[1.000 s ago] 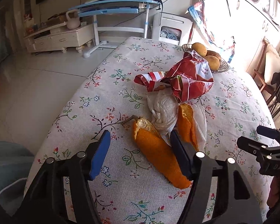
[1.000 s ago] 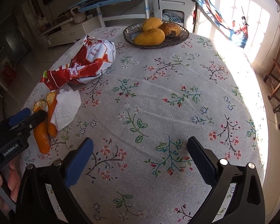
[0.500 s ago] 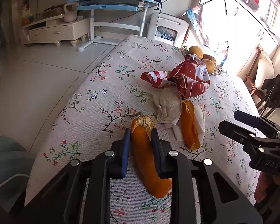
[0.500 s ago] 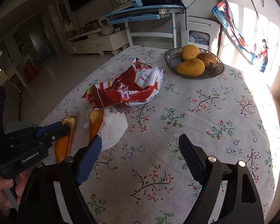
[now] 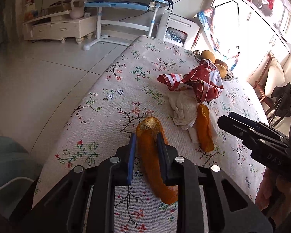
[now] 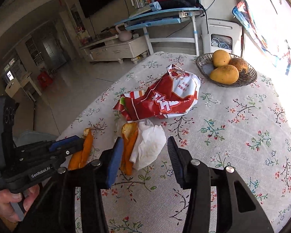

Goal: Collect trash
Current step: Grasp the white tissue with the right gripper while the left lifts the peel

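My left gripper (image 5: 145, 137) is shut on a long orange peel (image 5: 153, 161), held just above the floral tablecloth (image 5: 106, 101). It also shows in the right wrist view (image 6: 83, 147). A second orange peel (image 6: 129, 145) lies against a crumpled white tissue (image 6: 149, 145). Behind them is a red and white snack bag (image 6: 164, 97). My right gripper (image 6: 143, 141) is open, its jaws standing on either side of the second peel and tissue, close in front of them.
A wire bowl (image 6: 246, 77) with three mangoes stands at the table's far right. A pale bin (image 5: 7, 167) sits on the floor left of the table. A wooden chair (image 5: 261, 81) stands at the far side.
My left gripper closed on the long peel and lifted it slightly. My right gripper moved left toward the second peel and tissue and narrowed its opening.
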`<state>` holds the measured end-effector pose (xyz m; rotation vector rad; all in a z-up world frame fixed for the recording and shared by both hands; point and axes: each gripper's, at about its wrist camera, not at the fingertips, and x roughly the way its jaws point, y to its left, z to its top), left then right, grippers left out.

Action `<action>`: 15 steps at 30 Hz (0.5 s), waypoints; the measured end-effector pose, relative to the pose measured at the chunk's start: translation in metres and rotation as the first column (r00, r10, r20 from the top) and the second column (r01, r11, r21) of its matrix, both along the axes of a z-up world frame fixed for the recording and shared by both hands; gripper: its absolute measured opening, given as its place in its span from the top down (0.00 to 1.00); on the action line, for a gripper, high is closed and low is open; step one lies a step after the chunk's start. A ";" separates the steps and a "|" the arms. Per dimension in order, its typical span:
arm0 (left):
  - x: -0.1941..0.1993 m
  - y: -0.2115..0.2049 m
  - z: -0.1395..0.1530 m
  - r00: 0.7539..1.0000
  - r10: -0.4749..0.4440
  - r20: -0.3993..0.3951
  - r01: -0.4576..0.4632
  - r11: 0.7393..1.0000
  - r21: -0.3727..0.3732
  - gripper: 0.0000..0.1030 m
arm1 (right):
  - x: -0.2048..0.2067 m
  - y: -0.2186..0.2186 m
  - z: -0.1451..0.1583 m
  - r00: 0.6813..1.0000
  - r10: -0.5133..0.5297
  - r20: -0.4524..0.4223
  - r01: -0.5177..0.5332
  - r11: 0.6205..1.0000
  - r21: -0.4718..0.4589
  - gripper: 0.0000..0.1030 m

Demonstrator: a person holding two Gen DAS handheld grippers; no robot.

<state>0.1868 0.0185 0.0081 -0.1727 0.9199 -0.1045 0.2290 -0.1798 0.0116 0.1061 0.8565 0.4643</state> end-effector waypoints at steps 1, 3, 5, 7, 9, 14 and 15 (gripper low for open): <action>-0.001 -0.001 0.000 1.000 -0.003 -0.001 0.003 1.000 0.002 0.80 | 0.003 0.001 -0.003 1.000 0.000 -0.012 0.000 1.000 -0.004 0.55; -0.001 -0.003 -0.002 1.000 -0.011 -0.002 0.011 1.000 0.007 0.80 | 0.005 0.005 -0.009 0.999 0.009 -0.034 -0.009 1.000 -0.008 0.58; -0.002 -0.006 -0.003 1.000 -0.017 -0.003 0.017 1.000 0.010 0.80 | 0.003 0.009 -0.012 0.998 0.039 -0.045 -0.039 0.999 0.007 0.85; -0.002 -0.008 -0.003 1.000 -0.023 -0.003 0.023 1.000 0.013 0.80 | -0.002 0.012 -0.008 0.998 0.063 -0.019 -0.063 0.998 0.008 0.97; -0.003 -0.010 -0.004 1.000 -0.029 -0.004 0.029 1.000 0.012 0.80 | -0.009 0.011 -0.003 0.997 0.072 0.001 -0.072 0.997 0.026 0.98; -0.009 -0.011 -0.006 0.999 -0.043 0.002 0.043 0.999 0.002 0.80 | -0.034 -0.004 0.012 0.999 0.030 0.031 -0.032 0.997 0.064 0.98; -0.010 -0.011 -0.007 0.999 -0.048 0.001 0.048 0.999 -0.005 0.80 | -0.041 -0.008 0.016 0.999 0.024 0.033 -0.027 0.997 0.067 0.98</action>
